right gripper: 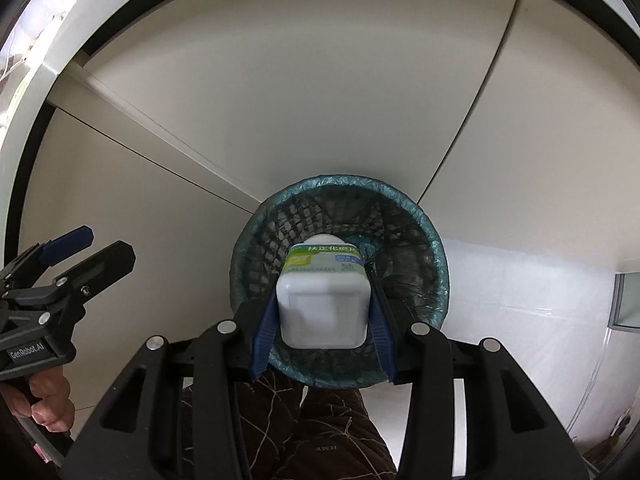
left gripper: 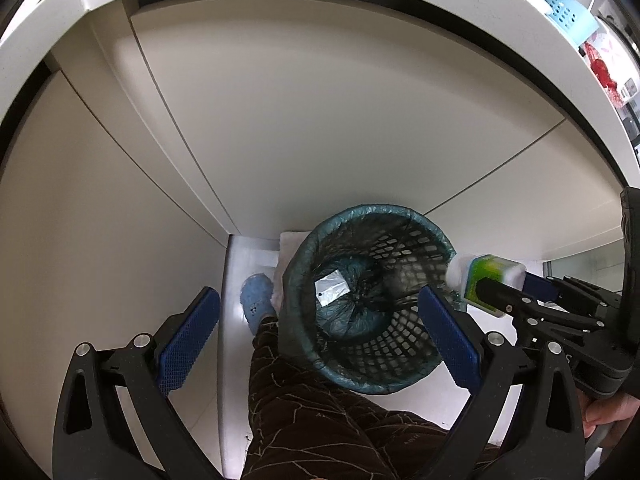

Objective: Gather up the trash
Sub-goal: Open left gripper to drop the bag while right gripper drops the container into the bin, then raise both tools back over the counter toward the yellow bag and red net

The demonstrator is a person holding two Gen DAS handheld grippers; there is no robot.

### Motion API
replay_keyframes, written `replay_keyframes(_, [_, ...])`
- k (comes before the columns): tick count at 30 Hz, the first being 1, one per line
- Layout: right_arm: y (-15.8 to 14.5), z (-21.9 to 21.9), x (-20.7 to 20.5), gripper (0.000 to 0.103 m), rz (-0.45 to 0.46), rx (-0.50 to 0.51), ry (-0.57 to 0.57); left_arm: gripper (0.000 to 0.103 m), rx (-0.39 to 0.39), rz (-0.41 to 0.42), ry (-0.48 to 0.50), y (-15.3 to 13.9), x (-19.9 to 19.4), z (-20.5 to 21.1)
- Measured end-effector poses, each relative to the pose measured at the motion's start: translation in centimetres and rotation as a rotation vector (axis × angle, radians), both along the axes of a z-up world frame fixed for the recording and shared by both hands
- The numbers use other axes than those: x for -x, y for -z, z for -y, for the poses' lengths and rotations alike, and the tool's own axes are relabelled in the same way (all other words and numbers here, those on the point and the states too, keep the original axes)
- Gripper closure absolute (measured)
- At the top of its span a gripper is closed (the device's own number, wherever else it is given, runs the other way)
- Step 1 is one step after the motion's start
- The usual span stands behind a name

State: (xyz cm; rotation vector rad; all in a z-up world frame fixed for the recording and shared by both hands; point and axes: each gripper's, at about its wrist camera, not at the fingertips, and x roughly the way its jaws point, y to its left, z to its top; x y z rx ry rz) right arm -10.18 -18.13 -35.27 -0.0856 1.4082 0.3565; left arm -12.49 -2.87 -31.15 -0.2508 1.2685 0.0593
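Black grippers [left gripper: 320, 340], blue ribbed jaws, silver screws.

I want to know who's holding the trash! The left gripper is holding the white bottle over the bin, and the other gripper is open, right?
Not quite: the right gripper holds the white bottle over the bin, as the right wrist view shows. The left gripper is the open one.

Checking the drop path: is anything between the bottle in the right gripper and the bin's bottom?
Nothing solid: the bottle hangs over the open bin. The left wrist view shows only a silvery scrap on the liner below.
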Motion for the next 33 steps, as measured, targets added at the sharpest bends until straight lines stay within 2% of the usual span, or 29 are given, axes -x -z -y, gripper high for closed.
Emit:
replay_keyframes(4, [-0.9,0.3,-0.2,0.037,0.014,0.013,0.024,0.007,-0.005,-0.013,0.009,0.0,-0.4,0.5])
replay_keyframes(10, [-3.9,2.7,-1.2,0.017,0.097,0.058,0.079,0.007,0.003,0.026,0.023,-1.7,-1.1,1.0])
replay_keyframes(16, [-9.6,4.7,-1.7,0.010,0.211,0.089,0.109,0.006,-0.005,0.082,0.028,-6.1,-2.1,1.5])
replay_keyframes(22, [-15.5,5.9,-2.3,0.010,0.312,0.107,0.126,0.006,-0.007,0.150,0.040,-12.6,-3.3,2.0])
replay_keyframes(26, [-19.4,6.2,-2.9,0.010,0.372,0.103,0.140,0.006,-0.018,0.165,0.043,-16.2,-4.5,2.7])
replay_keyframes(31, [-24.1,6.7,-4.9,0.010,0.363,0.084,0.192,0.006,-0.036,0.196,0.067,-20.4,-5.9,3.8])
replay_keyframes(33, [-25.6,6.8,-5.8,0.010,0.378,0.087,0.204,0.006,-0.019,0.213,0.066,-21.6,-6.5,3.9])
